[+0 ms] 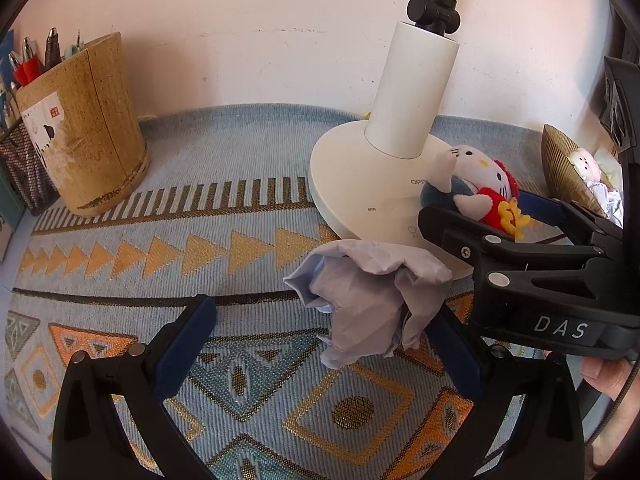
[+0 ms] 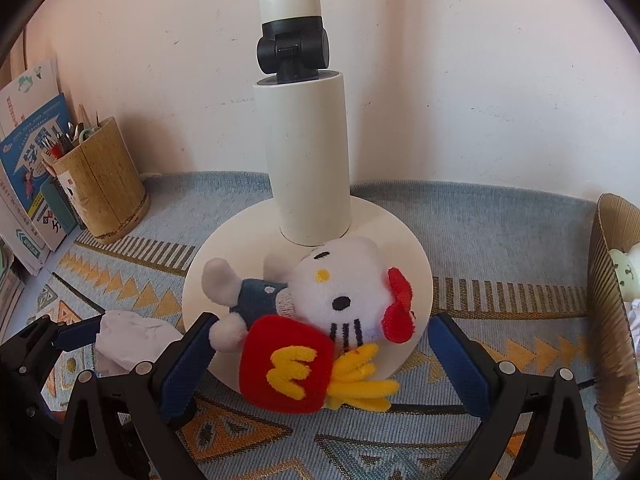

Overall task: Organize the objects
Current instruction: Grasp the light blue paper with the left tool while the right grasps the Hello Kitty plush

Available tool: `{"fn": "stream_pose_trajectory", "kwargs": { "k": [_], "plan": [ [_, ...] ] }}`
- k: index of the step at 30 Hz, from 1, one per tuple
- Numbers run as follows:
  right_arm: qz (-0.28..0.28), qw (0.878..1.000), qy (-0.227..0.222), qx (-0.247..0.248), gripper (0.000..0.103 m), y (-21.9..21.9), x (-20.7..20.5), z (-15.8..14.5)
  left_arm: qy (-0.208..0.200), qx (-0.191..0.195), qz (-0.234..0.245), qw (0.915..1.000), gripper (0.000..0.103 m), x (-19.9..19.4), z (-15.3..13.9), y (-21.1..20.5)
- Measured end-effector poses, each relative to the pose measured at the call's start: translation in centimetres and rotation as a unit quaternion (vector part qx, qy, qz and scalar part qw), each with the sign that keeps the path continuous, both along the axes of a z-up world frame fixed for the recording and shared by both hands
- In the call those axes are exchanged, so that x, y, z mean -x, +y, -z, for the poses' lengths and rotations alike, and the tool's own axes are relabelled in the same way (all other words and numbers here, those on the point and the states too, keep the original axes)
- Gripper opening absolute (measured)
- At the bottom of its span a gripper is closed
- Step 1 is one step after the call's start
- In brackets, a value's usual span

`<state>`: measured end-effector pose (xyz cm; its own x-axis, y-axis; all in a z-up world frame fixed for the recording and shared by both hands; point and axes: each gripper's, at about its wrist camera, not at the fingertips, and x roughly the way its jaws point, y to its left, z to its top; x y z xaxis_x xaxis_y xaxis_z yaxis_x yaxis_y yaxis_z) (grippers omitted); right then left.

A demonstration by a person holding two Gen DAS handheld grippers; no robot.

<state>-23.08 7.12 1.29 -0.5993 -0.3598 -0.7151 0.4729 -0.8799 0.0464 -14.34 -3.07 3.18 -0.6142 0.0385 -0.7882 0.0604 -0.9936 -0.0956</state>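
Observation:
A crumpled pale paper ball (image 1: 368, 300) lies on the patterned mat between the wide-apart blue pads of my left gripper (image 1: 320, 346), closer to the right pad. The left gripper is open and holds nothing. A white cat plush (image 2: 332, 292) with a red bow and a red fries pouch lies on its side across the front edge of the white lamp base (image 2: 240, 248). My right gripper (image 2: 324, 364) is open, one finger on each side of the plush. In the left wrist view the right gripper (image 1: 492, 216) straddles the plush (image 1: 476, 176) at the right.
A bamboo pen holder (image 1: 92, 128) stands at the back left by a mesh holder (image 1: 20, 172) and books (image 2: 32, 184). A corrugated brown container (image 2: 612, 320) with small items stands at the right. The lamp post (image 2: 308, 160) rises by the wall.

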Motion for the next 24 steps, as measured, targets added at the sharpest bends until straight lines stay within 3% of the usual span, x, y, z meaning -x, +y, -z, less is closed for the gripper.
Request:
{"fn": "stream_pose_trajectory", "kwargs": {
  "k": [10, 11, 12, 14, 15, 16, 17, 21, 24],
  "plan": [
    [-0.01, 1.0, 0.011, -0.008, 0.102, -1.3, -0.1, 0.2, -0.001, 0.002, -0.001, 1.0, 0.102, 0.0, 0.0, -0.2],
    [-0.01, 1.0, 0.011, -0.005, 0.098, -1.2, -0.1, 0.2, -0.001, 0.004, -0.001, 1.0, 0.102, 0.1, -0.1, -0.2],
    [-0.014, 1.0, 0.01, 0.001, 0.083, -1.0, -0.1, 0.1, -0.002, 0.006, -0.001, 1.0, 0.102, 0.2, -0.1, -0.1],
    [-0.032, 0.999, 0.006, 0.015, 0.079, -1.0, -0.2, 0.1, -0.002, 0.006, -0.001, 1.0, 0.102, 0.1, -0.1, 0.0],
    [-0.039, 0.999, 0.008, 0.019, 0.077, -1.1, -0.3, 0.0, 0.004, 0.0, -0.002, 1.0, 0.098, -0.1, -0.2, -0.1],
    [-0.042, 0.999, 0.015, 0.021, 0.076, -1.1, -0.6, -0.1, 0.018, -0.011, -0.006, 0.9998, 0.064, -0.4, -0.6, -0.5],
    [-0.043, 0.999, 0.024, 0.023, 0.076, -1.1, -0.9, -0.4, 0.033, -0.029, -0.011, 0.999, 0.044, -0.9, -1.0, -1.0],
    [-0.061, 0.997, 0.04, 0.037, 0.075, -0.9, -1.4, -0.8, 0.045, -0.092, -0.044, 0.9937, 0.042, -1.4, -0.9, -3.2],
    [-0.07, 0.996, 0.036, 0.043, 0.075, -0.7, -1.4, -0.8, 0.052, -0.115, -0.067, 0.9897, 0.042, -2.0, -0.6, -4.7]
  ]
}}
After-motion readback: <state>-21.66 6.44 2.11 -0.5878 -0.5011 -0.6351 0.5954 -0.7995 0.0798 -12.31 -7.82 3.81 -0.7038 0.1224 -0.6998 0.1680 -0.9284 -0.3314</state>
